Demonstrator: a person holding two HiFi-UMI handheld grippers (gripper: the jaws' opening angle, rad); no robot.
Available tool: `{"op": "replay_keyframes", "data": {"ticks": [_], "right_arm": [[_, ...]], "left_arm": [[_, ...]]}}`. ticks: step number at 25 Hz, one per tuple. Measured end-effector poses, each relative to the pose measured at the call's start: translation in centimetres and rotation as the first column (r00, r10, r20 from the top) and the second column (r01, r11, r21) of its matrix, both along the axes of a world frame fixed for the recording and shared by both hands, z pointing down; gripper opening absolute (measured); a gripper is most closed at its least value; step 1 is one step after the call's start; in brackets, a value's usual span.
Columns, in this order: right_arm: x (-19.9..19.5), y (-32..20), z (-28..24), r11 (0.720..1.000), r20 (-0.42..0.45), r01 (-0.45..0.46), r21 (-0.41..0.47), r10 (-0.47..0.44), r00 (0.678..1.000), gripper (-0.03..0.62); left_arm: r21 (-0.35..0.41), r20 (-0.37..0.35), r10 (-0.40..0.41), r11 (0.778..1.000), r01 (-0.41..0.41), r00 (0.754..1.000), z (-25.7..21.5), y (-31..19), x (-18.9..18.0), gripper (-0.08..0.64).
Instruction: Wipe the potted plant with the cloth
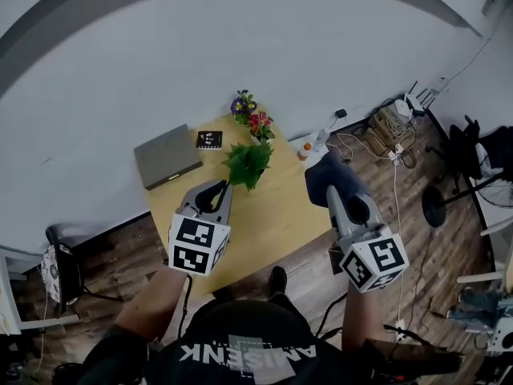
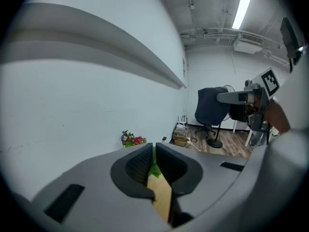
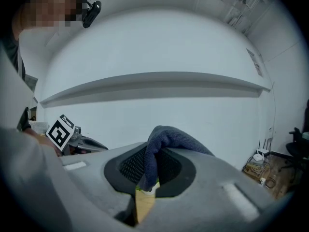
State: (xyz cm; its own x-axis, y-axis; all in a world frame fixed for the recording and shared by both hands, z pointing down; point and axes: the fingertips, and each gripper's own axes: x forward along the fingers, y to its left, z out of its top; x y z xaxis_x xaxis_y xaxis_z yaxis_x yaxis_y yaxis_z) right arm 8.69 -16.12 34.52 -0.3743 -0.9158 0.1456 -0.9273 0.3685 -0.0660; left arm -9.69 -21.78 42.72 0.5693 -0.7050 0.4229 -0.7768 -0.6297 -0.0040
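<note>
Judging by the way it drapes over the right claw, the cloth is soft, light and limp, so it will fold round leaves rather than scrape them; that claw is clamped on a bunched fold of it, and the loose end is the part to wipe with. The potted plant stands near the middle of the wooden surface, just ahead of the left claw, whose 2 jaws are together with nothing between them. Its leaves look thin and bendy and the whole plant looks light enough to tip, so a steadying hold probably belongs low, on the pot or the base of the stems, not on the foliage; the pot itself is hidden under the leaves. The head view alone shows the layout: a closed laptop at the far left corner, a bunch of flowers behind the plant, and both claws short of the plant. The left gripper view adds only a sliver of green through the slit between its jaws, plus a dark chair across the room, while the right gripper view shows how the cloth sits in the grip.
</note>
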Motion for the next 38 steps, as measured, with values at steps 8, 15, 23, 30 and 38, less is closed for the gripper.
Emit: {"op": "replay_keyframes", "data": {"ticks": [8,15,23,30,38], "right_arm": [[4.6,-2.1,1.0,0.994,0.011,0.110,-0.004,-0.110,0.994,0.028],[9.1,-3.9,2.9,0.987,0.029,0.159,-0.025,-0.158,0.987,0.028],[12.9,-5.3,5.7,0.981,0.060,0.184,-0.056,-0.181,0.982,0.028],[14.5,-6.2,7.9,0.973,0.069,0.214,-0.086,-0.209,0.976,0.028],[15.0,-7.4,10.1,0.964,0.088,0.237,-0.117,-0.228,0.970,0.028]], "left_arm": [[-0.051,0.138,-0.061,0.996,0.069,0.989,4.5,-1.3,5.9,0.063],[-0.114,0.294,-0.092,0.985,0.130,0.951,10.2,-2.9,9.7,0.108],[-0.130,0.432,-0.112,0.974,0.184,0.895,15.4,-5.8,13.4,0.112],[-0.142,0.533,-0.130,0.960,0.240,0.836,19.9,-8.9,13.4,0.112],[-0.155,0.654,-0.113,0.948,0.278,0.748,23.2,-10.5,11.9,0.112]]}}
